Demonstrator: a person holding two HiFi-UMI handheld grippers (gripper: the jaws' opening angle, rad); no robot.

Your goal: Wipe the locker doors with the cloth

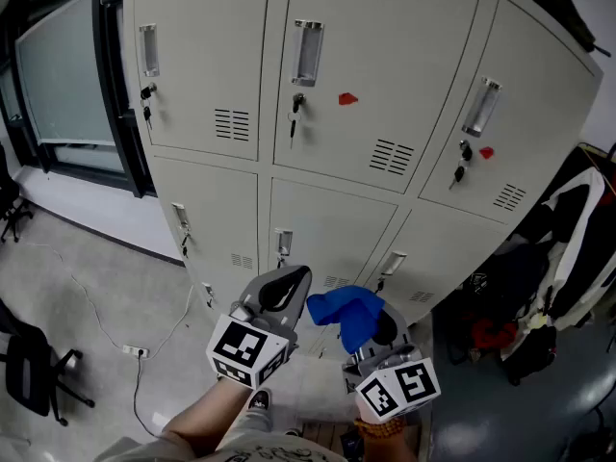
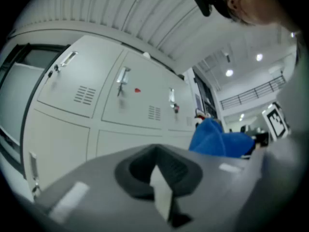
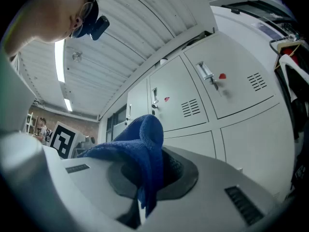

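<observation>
A bank of pale grey lockers fills the head view, with upper doors bearing handles, keys and red stickers, and lower doors beneath. My right gripper is shut on a blue cloth, which bunches up above its jaws, a short way in front of the lower doors. In the right gripper view the cloth drapes out of the right gripper. My left gripper is beside it, shut and holding nothing. The left gripper also faces the lockers, with the cloth at its right.
A dark-framed window adjoins the lockers on the left. A cable and a power strip lie on the grey floor, near a black chair. Bags and clothes hang at the right end of the lockers.
</observation>
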